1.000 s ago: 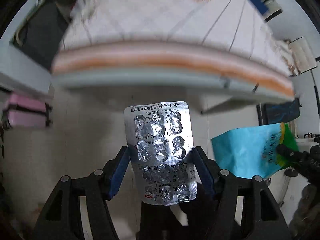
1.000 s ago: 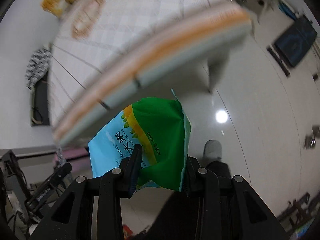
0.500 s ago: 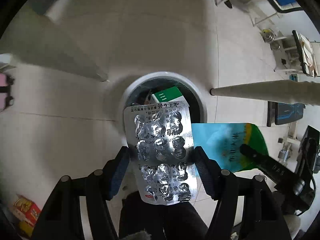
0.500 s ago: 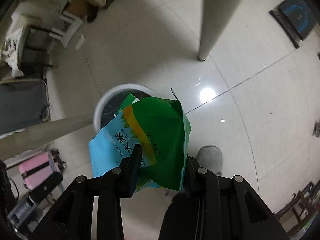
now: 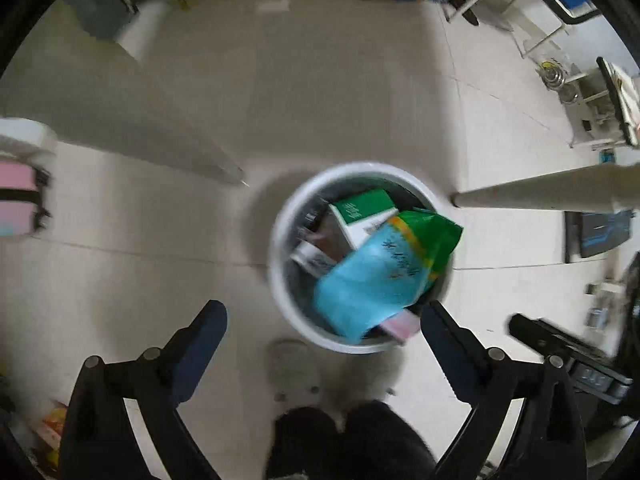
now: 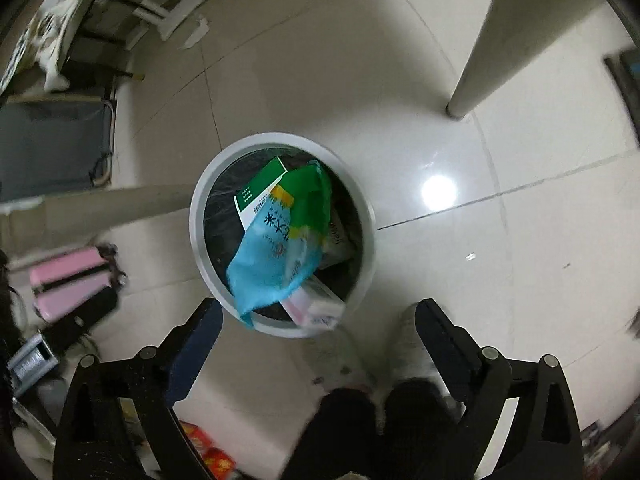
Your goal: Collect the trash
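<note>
Left tool (image 5: 323, 325) is hanging above the floor with its jaws spread wide, gripping nothing. Right tool (image 6: 319, 320) is likewise gaping over the floor, nothing between its fingers.

White round trash bin (image 5: 280, 284) is standing on pale floor tiles (image 5: 160, 280), directly ahead of both tools. The blue-and-green snack bag (image 5: 380, 276) is lying across the bin's mouth, its blue end draping over the near rim, its green end pointing toward the far side; in the right wrist view the bag (image 6: 280, 248) is blurred, so whether it is settled or in mid-fall cannot be told. A green-and-white carton (image 5: 362, 216) is sitting in the bin under the bag's far end. A pink-and-white box (image 6: 316, 306) is poking out beneath the bag at the near rim. Other scraps in the bin are too blurred to name.

A desk leg (image 6: 484, 40) is standing beyond the bin to the right. A pink case (image 6: 68, 280) is lying on the floor to the left.
</note>
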`<state>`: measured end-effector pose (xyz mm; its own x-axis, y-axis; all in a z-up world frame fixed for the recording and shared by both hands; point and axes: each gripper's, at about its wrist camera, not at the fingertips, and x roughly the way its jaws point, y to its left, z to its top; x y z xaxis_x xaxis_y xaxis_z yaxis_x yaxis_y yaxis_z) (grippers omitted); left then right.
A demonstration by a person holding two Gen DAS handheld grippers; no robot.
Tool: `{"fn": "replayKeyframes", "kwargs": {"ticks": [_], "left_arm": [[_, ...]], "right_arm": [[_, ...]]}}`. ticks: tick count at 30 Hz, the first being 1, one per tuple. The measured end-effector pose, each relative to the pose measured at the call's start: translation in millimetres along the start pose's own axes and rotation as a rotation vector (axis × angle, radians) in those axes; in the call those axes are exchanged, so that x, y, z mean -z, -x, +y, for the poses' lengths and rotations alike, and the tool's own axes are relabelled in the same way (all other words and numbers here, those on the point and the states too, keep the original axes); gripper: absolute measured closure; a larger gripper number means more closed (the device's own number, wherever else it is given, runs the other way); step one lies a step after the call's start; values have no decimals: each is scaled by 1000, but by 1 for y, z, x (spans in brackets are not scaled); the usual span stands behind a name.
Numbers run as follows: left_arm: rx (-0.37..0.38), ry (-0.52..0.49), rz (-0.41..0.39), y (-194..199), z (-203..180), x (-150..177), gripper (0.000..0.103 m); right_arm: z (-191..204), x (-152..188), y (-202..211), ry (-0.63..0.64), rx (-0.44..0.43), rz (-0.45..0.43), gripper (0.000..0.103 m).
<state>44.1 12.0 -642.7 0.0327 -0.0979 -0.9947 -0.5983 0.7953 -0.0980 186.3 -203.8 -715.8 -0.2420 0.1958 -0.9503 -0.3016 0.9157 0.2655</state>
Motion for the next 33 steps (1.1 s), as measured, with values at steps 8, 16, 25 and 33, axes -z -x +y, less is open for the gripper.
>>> {"fn": "replayKeyframes", "kwargs": {"ticks": [8,16,25,33], "left_arm": [[-78,-6,-73,107,-6,53,4],[-62,-67,-92,224,-21,104,4],[3,-104,-191,354,-41,144,4],[109,-102,-327,452,-37,160,4]], "right_arm": [[47,49,103,197,173,-107,0],[86,104,244,238,206,-149,0],[120,175,398,262,156,-198,0],[139,216,516,283,66,-276,0]]}}
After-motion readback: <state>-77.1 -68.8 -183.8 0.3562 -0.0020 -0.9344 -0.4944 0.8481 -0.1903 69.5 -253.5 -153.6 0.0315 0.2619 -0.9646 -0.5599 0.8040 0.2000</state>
